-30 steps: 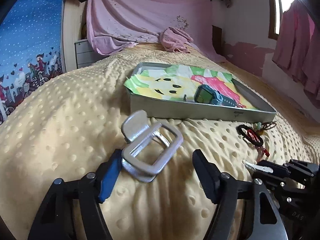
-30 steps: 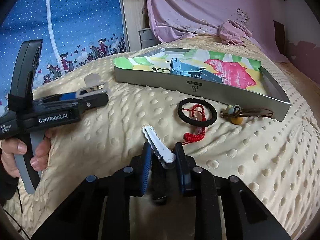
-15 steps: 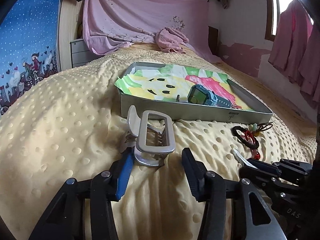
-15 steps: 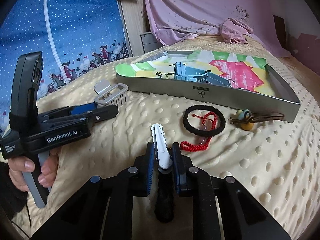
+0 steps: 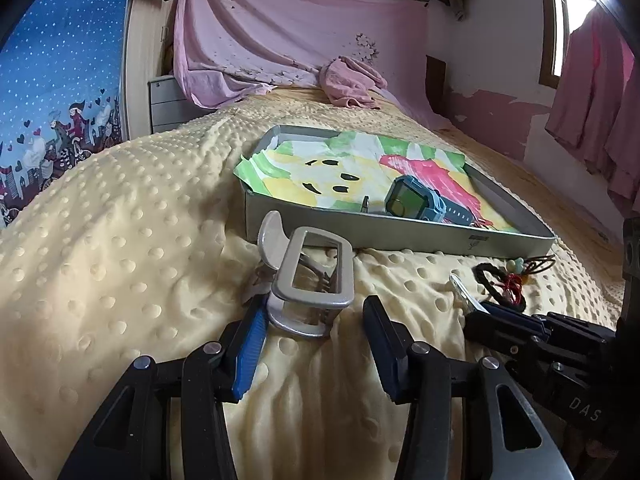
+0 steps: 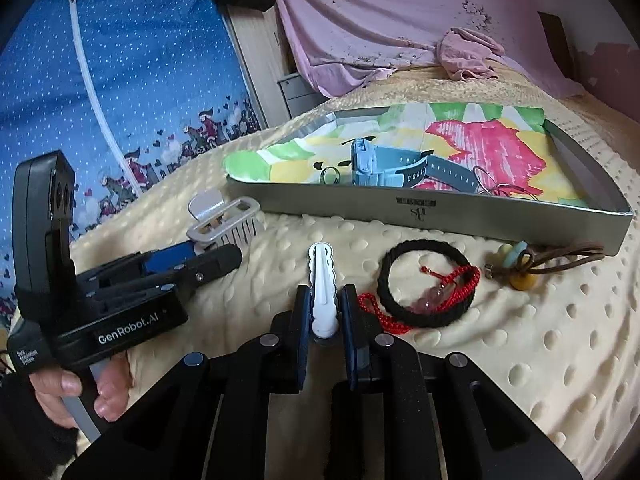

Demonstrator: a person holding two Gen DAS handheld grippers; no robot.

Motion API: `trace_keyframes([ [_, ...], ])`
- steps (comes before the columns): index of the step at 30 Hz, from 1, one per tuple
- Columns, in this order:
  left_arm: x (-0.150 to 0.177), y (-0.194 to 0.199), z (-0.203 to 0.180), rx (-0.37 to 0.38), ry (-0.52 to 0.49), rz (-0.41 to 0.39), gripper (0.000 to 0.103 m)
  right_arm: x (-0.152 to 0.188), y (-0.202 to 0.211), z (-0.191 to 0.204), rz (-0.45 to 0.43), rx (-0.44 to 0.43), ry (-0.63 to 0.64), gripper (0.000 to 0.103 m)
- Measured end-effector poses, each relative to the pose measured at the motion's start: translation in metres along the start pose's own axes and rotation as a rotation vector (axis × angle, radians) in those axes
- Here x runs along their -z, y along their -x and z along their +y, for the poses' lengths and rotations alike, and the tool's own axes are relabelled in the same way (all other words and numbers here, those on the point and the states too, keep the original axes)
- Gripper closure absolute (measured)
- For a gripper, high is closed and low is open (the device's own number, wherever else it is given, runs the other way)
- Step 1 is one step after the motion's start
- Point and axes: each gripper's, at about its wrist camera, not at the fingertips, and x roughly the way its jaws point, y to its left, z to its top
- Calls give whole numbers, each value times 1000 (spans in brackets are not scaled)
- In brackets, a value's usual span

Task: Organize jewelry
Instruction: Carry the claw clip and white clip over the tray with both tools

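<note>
A silver claw hair clip [image 5: 308,280] stands on the yellow blanket between the fingers of my left gripper [image 5: 316,340], whose jaws are wide open; the clip rests against the blue left pad. It also shows in the right wrist view [image 6: 224,220]. My right gripper [image 6: 325,320] is shut on a white scalloped hair clip [image 6: 323,284], held just above the blanket. A metal tray [image 6: 440,212] lined with a colourful picture holds a blue watch [image 6: 380,164], a small ring and wire hoops.
On the blanket in front of the tray lie a black hair band [image 6: 426,284] with a red cord bracelet [image 6: 452,284] and a beaded leather cord [image 6: 524,268]. A pink cloth [image 5: 352,80] and grey drawers [image 5: 168,104] stand behind the bed.
The silver claw clip has turned more upright between the left fingers, and the left gripper has drawn closer to the tray. The right gripper has straightened the white clip to point forward.
</note>
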Motion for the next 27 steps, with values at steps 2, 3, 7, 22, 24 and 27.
trace_keyframes([
  [2, -1, -1, 1, 1, 10, -3, 63, -1, -1, -1, -4, -5, -8, 89],
  [3, -1, -2, 2, -3, 15, -1, 66, -1, -2, -1, -5, -5, -10, 89],
  [7, -3, -3, 5, 7, 33, -2, 66, -1, -2, -2, -5, -4, -9, 89],
  [22, 11, 21, 5, 52, 46, -73, 67, 1, 7, -5, -60, -35, -9, 89],
  [24, 11, 28, 3, 62, 38, -108, 67, 1, 12, -5, -78, -45, -12, 89],
  [27, 8, 35, -3, 77, 15, -150, 67, -2, 20, -6, -115, -57, -20, 89],
])
